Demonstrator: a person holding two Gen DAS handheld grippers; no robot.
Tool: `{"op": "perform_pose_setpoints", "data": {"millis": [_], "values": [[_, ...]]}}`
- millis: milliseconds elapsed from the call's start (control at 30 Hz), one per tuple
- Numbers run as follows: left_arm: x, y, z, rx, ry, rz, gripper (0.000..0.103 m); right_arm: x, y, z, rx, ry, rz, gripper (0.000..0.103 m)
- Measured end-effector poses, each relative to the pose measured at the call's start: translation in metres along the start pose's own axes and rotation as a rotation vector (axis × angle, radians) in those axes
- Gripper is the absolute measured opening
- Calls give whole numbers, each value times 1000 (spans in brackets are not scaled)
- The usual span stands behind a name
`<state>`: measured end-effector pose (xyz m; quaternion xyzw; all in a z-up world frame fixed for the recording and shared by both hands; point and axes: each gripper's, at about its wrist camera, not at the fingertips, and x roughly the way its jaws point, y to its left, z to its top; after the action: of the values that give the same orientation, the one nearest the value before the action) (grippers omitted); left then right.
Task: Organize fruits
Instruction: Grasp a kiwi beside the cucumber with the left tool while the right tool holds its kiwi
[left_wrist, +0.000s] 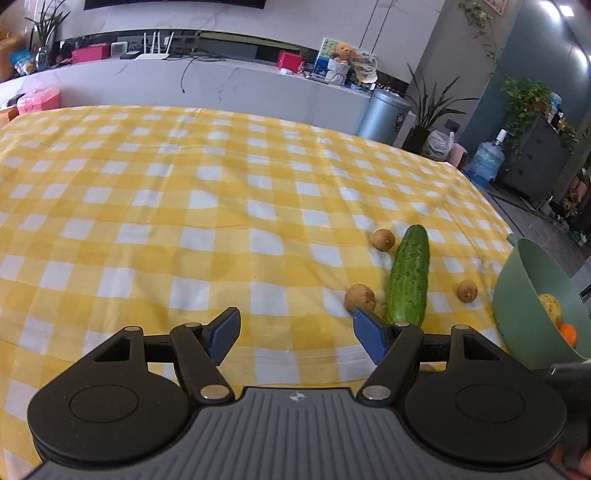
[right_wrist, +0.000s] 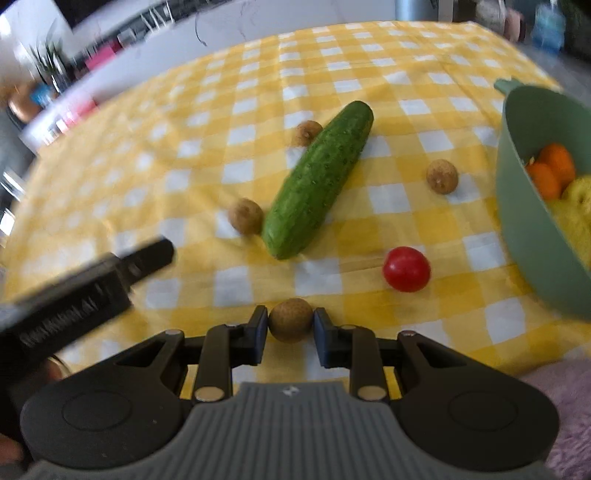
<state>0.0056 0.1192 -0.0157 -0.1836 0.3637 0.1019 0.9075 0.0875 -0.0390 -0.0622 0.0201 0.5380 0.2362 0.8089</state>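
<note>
Longan (right_wrist: 290, 319) sits at lower centre of the right wrist view, clenched between the right gripper's (right_wrist: 290, 325) pads. This looks like the pick-up step. Next it likely needs a lift and carry to the green bowl (right_wrist: 524, 236) at the right edge, past the tomato (right_wrist: 406, 269). Left gripper (left_wrist: 295, 332) hangs released over the cloth (left_wrist: 184, 221), beside the cucumber (left_wrist: 408, 277).

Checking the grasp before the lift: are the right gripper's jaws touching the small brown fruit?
Touching. In the right wrist view both jaws of the right gripper press the sides of the small brown fruit, no gap showing.
</note>
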Motion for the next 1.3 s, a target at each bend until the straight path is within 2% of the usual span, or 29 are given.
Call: {"op": "perform_pose_setpoints", "data": {"millis": [67,200,267,367,500,600,633,700,767,900,1167,1300], "values": [[0,1,2,-10,-5,-3,82,-6,-6,1,50,-25,51,23],[2,4,4,-37,-4,-20,82,-15,-11,-1,77,-59,60,23],[4,1,4,10,-4,-37,82,-16,-15,-1,92,-61,90,23],[3,-10,7,147,-15,-67,82,-12,-23,0,130,-37,163,23],[6,-12,20,184,-8,-154,82,-13,-29,-1,151,-60,134,23],[12,-13,25,240,9,-169,79,-15,-33,1,174,-79,153,23],[16,-13,26,268,25,-174,74,-16,-34,1,178,-82,160,23],[24,-14,26,323,77,-193,71,-17,-37,1,187,-84,170,23],[29,-13,27,366,115,-223,70,-16,-40,0,196,-81,171,23],[43,-12,30,383,179,-266,70,-17,-40,1,189,-87,166,23],[73,-30,29,489,227,-261,70,-14,-39,1,185,-76,161,23],[76,-30,31,516,223,-310,70,-12,-39,0,183,-67,162,23]]}}
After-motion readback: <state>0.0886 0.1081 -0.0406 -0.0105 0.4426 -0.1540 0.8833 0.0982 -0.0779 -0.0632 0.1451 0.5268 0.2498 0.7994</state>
